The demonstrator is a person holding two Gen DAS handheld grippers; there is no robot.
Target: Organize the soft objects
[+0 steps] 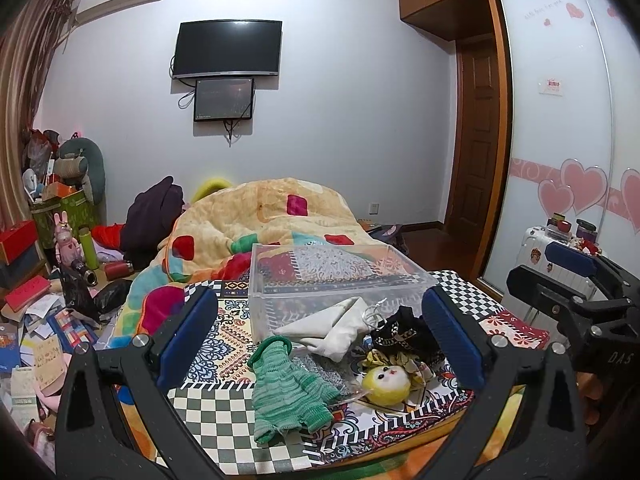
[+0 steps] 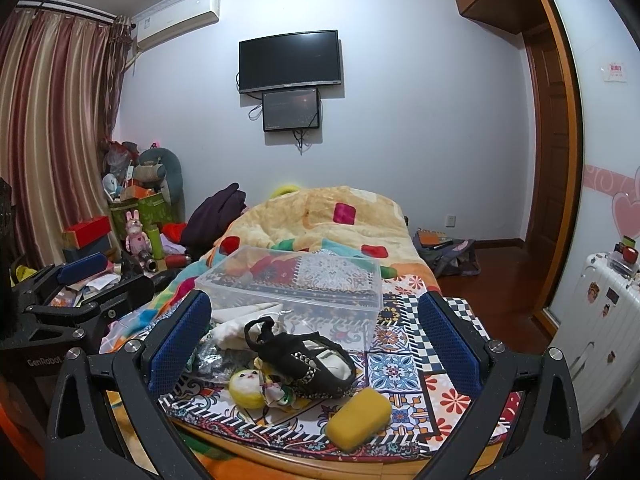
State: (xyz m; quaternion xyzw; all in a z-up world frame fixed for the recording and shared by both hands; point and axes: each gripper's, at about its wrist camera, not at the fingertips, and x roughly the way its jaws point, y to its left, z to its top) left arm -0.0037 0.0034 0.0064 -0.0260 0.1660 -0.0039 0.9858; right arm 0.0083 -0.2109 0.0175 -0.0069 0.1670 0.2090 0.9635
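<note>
A clear plastic box (image 1: pixel 340 276) (image 2: pixel 296 284) stands empty on the patterned cloth on the bed. In front of it lie a green knitted glove (image 1: pixel 288 392), a white cloth pouch (image 1: pixel 332 332) (image 2: pixel 236 320), a black studded shoe (image 2: pixel 308 356) (image 1: pixel 404 332), a yellow doll head (image 1: pixel 386 382) (image 2: pixel 248 388), and a yellow sponge (image 2: pixel 358 412). My left gripper (image 1: pixel 320 340) is open, hovering over the glove and doll. My right gripper (image 2: pixel 312 348) is open over the shoe. Each gripper shows at the edge of the other's view.
A rumpled quilt (image 1: pixel 260 220) fills the bed behind the box. Clutter, boxes and toys (image 1: pixel 60 248) crowd the left floor. A white suitcase (image 2: pixel 604 320) and wardrobe (image 1: pixel 560 120) stand at the right. The bed's front edge (image 2: pixel 300 456) is near me.
</note>
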